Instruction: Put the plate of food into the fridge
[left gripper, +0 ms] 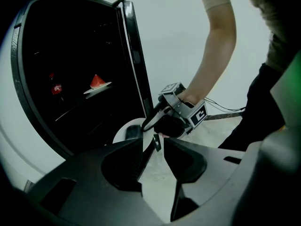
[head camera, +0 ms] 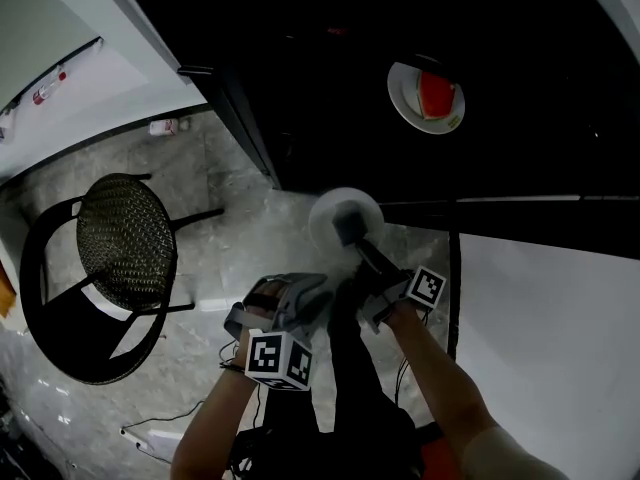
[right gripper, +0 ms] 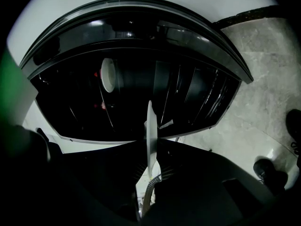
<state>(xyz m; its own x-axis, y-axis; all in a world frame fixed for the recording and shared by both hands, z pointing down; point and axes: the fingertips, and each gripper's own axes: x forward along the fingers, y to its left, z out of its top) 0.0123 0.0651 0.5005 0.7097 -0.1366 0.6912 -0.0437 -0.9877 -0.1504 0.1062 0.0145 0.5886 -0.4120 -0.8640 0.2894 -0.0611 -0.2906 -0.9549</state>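
Right gripper (right gripper: 151,147) is clamped tight on the rim of a white plate (head camera: 330,213), near the open fridge (head camera: 300,68). Left gripper (left gripper: 153,142) sits just left, jaws partly apart, empty. The plate of food (head camera: 427,98) rests far inside on a shelf (left gripper: 80,108).

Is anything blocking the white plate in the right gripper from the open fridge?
Nothing visible. The round white plate, clamped in the right gripper, faces the open black fridge; another plate with red food sits on a higher shelf.
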